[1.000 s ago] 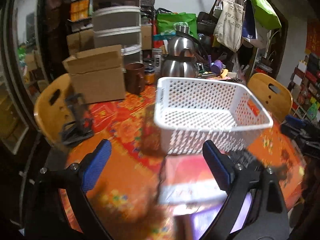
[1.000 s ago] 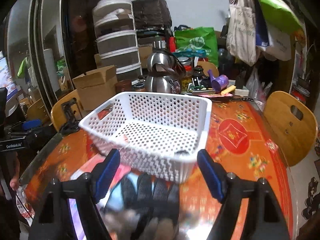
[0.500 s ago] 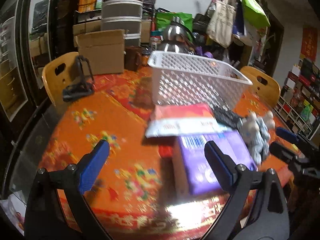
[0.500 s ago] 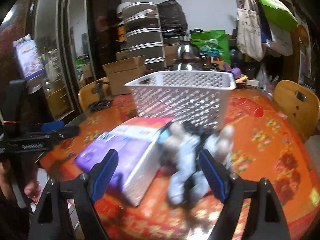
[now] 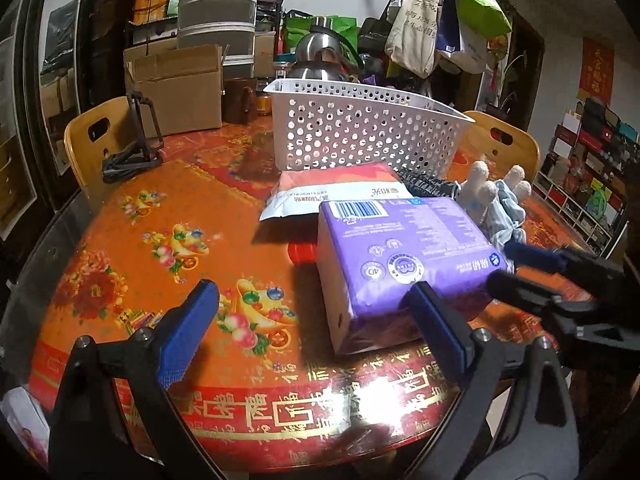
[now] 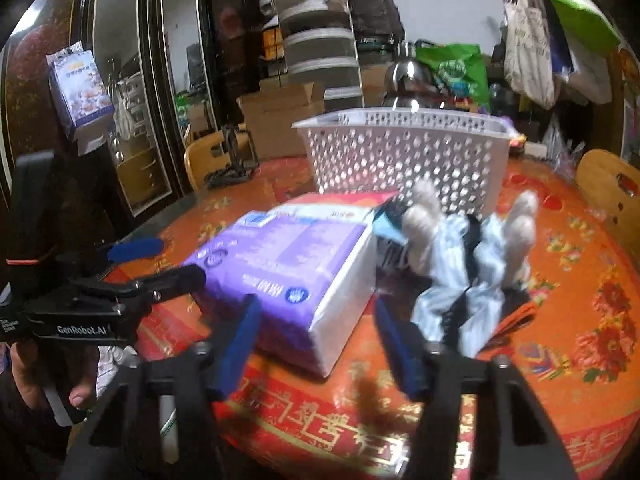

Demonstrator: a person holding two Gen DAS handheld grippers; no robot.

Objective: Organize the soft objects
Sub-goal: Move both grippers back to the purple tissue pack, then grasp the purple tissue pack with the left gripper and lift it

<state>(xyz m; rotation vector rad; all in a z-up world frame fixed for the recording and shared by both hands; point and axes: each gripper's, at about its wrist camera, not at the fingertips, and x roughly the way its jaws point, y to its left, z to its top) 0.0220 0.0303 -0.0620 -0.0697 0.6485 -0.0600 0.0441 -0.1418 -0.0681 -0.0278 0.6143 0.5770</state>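
A purple tissue pack [image 5: 404,248] [image 6: 288,264] lies near the front of the round orange table [image 5: 160,248], on top of a red-and-white soft pack [image 5: 340,188]. To its right lies a pale blue soft item with white fluffy tips [image 5: 496,200] [image 6: 472,264]. Behind them stands a white perforated basket [image 5: 360,136] [image 6: 404,160]. My left gripper [image 5: 312,334] [image 6: 160,262] is wide open at the purple pack's near left corner. My right gripper [image 6: 318,344] [image 5: 520,270] is closing around the pack's near right corner, and I see no pad pressing on it.
A cardboard box [image 5: 176,88], a brown mug [image 5: 240,100] and a steel kettle [image 5: 320,52] stand at the back. A black stand [image 5: 136,148] sits back left. Wooden chairs [image 5: 92,136] [image 5: 504,140] flank the table. A hand [image 6: 48,380] holds the left gripper.
Both grippers dropped from above the basket and drew back to the table's front edge. The purple pack now lies right before them. The right jaws have narrowed.
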